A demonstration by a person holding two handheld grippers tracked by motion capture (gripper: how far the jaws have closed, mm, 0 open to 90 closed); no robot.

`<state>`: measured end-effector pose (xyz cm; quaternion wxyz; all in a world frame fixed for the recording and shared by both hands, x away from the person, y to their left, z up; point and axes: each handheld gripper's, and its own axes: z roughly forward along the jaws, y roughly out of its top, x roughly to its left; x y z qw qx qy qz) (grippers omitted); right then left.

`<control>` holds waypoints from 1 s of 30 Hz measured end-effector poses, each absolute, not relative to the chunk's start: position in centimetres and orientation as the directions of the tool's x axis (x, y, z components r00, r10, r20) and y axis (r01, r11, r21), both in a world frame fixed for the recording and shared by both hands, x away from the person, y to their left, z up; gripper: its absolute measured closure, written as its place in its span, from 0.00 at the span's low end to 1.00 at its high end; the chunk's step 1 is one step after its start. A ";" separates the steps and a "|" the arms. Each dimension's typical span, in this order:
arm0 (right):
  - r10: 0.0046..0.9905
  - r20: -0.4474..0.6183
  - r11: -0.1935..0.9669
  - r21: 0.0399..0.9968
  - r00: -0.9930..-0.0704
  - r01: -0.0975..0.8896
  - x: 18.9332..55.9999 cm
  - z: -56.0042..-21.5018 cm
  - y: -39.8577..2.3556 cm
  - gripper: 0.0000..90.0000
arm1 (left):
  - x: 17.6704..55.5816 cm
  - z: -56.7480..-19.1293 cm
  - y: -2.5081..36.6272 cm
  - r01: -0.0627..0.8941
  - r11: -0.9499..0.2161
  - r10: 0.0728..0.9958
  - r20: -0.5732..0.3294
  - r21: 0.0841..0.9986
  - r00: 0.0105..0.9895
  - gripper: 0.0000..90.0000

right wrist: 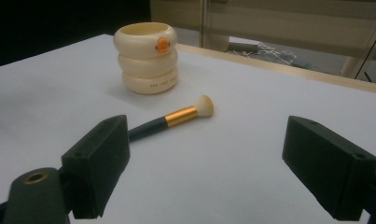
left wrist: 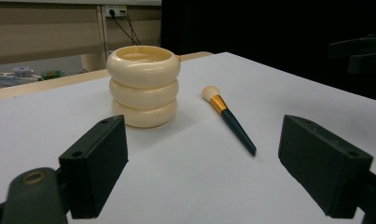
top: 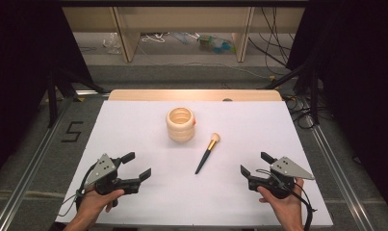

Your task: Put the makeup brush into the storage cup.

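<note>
Cream ringed cup point(top: 180, 124) upright mid-table, dark-handled makeup brush point(top: 207, 153) flat just right of it, apart; likely light, stiff, thin, slippery, best pinched mid-handle below gold band; left gripper point(top: 135, 167) and right gripper point(top: 255, 164) both spread wide, empty.

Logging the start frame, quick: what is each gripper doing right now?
Left gripper: open, holding nothing.
Right gripper: open, holding nothing.

From my high view the white table point(top: 143, 192) is evenly lit from overhead, its surroundings dark. Shadows stay soft and short. Near claw jaws blur slightly; no glare.
</note>
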<state>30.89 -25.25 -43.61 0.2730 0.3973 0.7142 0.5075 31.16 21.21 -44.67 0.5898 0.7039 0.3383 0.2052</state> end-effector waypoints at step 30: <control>0.809 0.035 0.225 0.904 -0.587 0.364 33.2 -43.1 -23.3 0.19 | 31.4 -44.9 21.1 0.244 -0.068 0.718 -0.122 0.967 0.685 0.17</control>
